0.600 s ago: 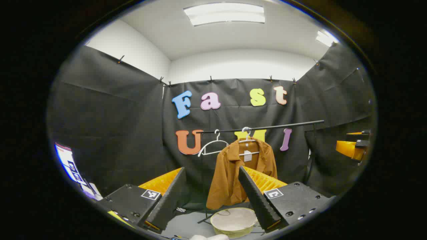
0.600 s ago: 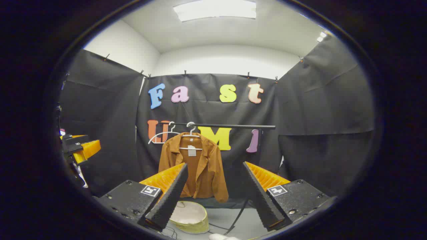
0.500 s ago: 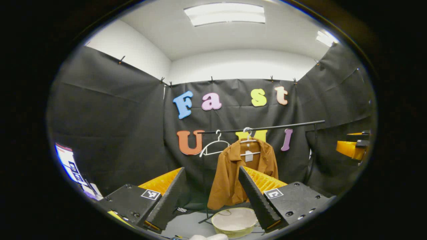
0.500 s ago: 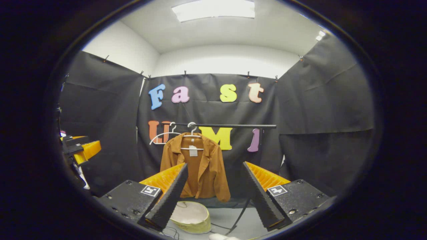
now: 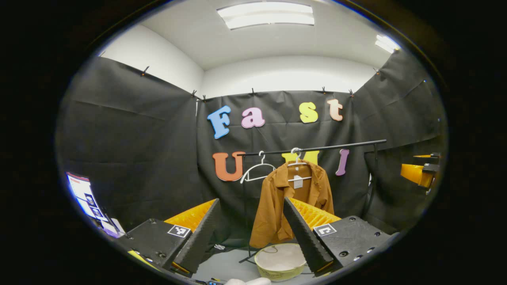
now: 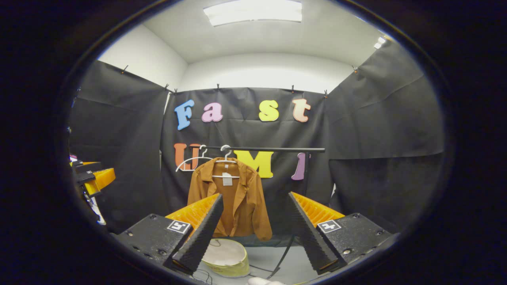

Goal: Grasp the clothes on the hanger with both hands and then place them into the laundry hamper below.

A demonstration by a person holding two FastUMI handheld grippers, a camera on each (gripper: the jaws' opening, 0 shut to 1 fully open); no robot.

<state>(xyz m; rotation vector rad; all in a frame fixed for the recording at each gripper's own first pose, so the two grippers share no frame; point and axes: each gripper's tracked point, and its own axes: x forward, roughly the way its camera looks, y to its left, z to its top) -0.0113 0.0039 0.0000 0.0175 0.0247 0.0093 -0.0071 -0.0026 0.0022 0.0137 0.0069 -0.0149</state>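
Note:
A brown shirt [image 5: 277, 198] [image 6: 245, 198] hangs on a white hanger [image 5: 298, 163] [image 6: 226, 160] from a black rail [image 5: 336, 147] [image 6: 277, 149]. Below it on the floor stands a round pale hamper [image 5: 279, 261] [image 6: 226, 257]. In the left gripper view my left gripper [image 5: 251, 233] is open and well short of the shirt. My right gripper [image 6: 255, 233] is open too, equally far from it, in the right gripper view. Each view catches the other gripper at its edge: the right gripper [image 5: 420, 172] and the left gripper [image 6: 93, 178].
An empty white hanger [image 5: 257, 173] [image 6: 192, 160] hangs left of the shirt on the same rail. The rail's stand legs [image 5: 247, 255] [image 6: 283, 253] reach the grey floor beside the hamper. A lit screen [image 5: 85, 196] sits at the far left.
Both grippers shifted slightly; in the left gripper view the shirt and hamper drifted a little right. Both grippers stayed open and empty.

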